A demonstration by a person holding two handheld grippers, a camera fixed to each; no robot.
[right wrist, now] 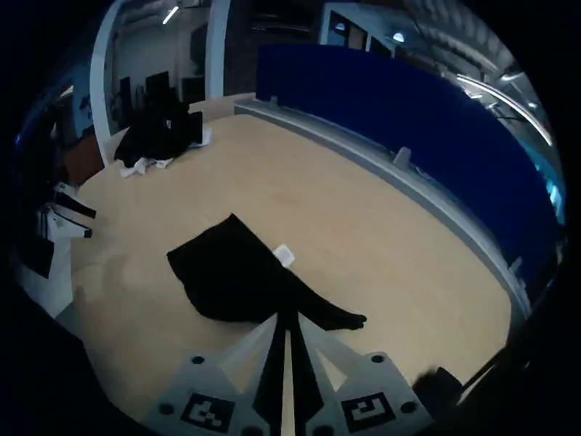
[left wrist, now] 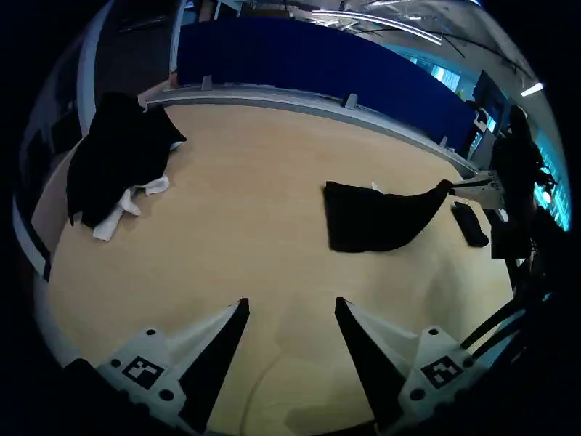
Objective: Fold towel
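The left tongs (left wrist: 290,301) are seen spread wide above the bare wood of the bench (left wrist: 276,167), with nothing held between the fingers and nothing touched. The right tongs (right wrist: 288,317) are pressed together on a drawn-out corner of the black towel (right wrist: 229,280); in the left gripper view that corner is seen pulled to a point at their tips.

The black towel is laid near the middle of the bench, towards the right tongs' side and well apart from the left tongs. It is spread mostly flat, with an uneven outline, and it narrows into a strip towards the pinched corner. A small white tag (right wrist: 283,255) is seen at one edge.

One towel is counted in the working area. One heap of cloth (left wrist: 116,163) is seen at the far corner of the bench, black pieces lying over white ones; the number of pieces in it cannot be told. One dark flat object (left wrist: 470,224) is set on the bench just beside the right tongs. A blue partition (left wrist: 319,65) is stood along the far edge of the bench.
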